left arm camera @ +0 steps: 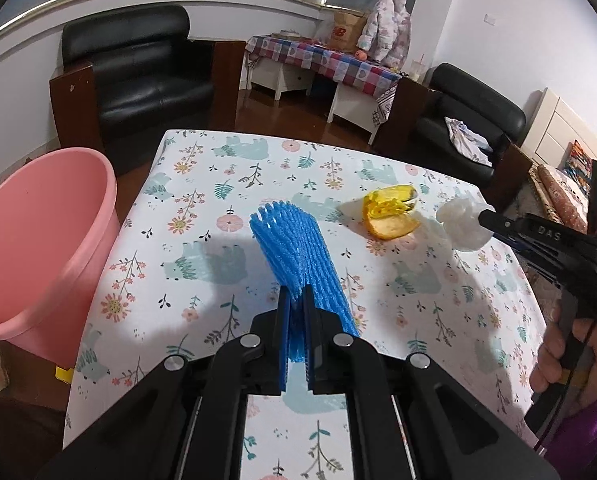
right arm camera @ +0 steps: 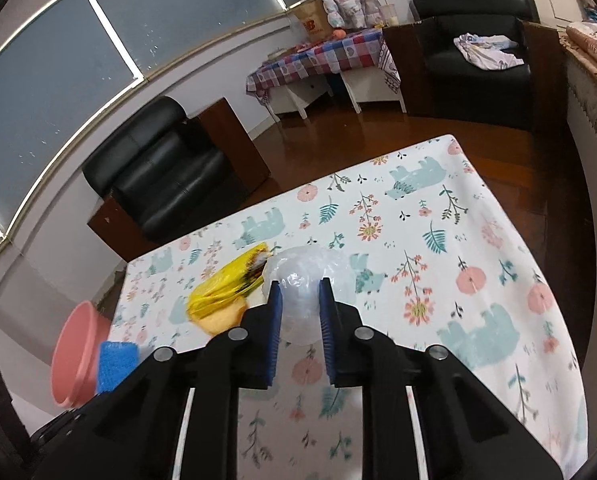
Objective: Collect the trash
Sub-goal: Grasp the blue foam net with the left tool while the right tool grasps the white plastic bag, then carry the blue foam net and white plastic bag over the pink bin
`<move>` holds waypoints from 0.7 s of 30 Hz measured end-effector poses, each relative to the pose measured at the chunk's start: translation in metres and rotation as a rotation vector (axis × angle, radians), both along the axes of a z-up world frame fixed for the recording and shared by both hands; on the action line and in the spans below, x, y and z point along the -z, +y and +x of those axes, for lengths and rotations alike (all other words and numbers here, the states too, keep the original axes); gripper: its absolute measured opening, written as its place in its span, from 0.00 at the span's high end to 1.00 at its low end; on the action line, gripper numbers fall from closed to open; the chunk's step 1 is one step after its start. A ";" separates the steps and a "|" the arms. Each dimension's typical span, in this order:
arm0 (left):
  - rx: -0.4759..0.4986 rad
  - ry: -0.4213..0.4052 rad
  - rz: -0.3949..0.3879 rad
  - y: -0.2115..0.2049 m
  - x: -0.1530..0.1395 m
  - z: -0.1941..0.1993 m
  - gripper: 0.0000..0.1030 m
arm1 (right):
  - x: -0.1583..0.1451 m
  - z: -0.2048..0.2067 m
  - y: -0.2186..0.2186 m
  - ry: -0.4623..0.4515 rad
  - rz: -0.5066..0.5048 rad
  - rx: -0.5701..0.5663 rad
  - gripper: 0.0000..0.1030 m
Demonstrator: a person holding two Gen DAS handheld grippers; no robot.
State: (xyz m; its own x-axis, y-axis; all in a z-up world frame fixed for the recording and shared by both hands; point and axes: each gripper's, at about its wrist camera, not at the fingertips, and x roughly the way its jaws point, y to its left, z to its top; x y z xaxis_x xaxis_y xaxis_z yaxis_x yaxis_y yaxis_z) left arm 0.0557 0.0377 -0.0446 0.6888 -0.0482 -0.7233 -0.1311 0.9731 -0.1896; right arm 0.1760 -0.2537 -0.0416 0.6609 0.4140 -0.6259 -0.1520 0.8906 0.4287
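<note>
A table covered with a white cloth printed with pale teal bears and pink flowers [left arm camera: 202, 216] fills the middle of both views, standing on a dark reddish wooden floor [right arm camera: 338, 136]. Around it are a black leather armchair with wooden sides [left arm camera: 138, 76], a second black armchair [left arm camera: 470, 120] with a crumpled cloth on its seat, and a low white bench under a checked red-and-blue cover [left arm camera: 326, 60] by the curved window wall.

The left gripper [left arm camera: 297, 300] has its jaws closed tight on a blue foam fruit net [left arm camera: 294, 244], whose ribbed free end fans out above the cloth toward the table's middle. Beyond it, a crumpled yellow plastic wrapper [left arm camera: 390, 204] lies on the cloth with a piece of orange peel [left arm camera: 394, 228] touching its near side.

The right gripper [right arm camera: 301, 292], held by a hand [left arm camera: 566, 356] with a purple sleeve, has its blue-padded fingers [right arm camera: 275, 320] on either side of a white crumpled plastic ball [right arm camera: 302, 280], pressing its flanks, just beside the yellow wrapper.

A round pink plastic bucket [left arm camera: 46, 248] stands off the table's left edge, its open mouth near the cloth's border. The cloth to the right of the plastic ball is bare out to the far edge and corner, and open floor lies between the table and the armchairs.
</note>
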 end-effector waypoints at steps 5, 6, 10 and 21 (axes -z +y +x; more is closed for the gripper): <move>0.004 -0.024 0.007 -0.004 -0.008 -0.010 0.95 | -0.019 -0.028 0.004 -0.047 0.011 -0.024 0.82; 0.004 -0.027 0.008 -0.005 -0.010 -0.012 0.95 | -0.023 -0.034 0.006 -0.056 0.012 -0.034 0.82; -0.006 -0.037 0.010 -0.005 -0.015 -0.020 0.95 | -0.035 -0.056 0.013 -0.088 0.020 -0.070 0.82; -0.040 -0.061 0.010 0.000 -0.026 -0.037 0.95 | -0.051 -0.088 0.032 -0.131 0.048 -0.149 0.82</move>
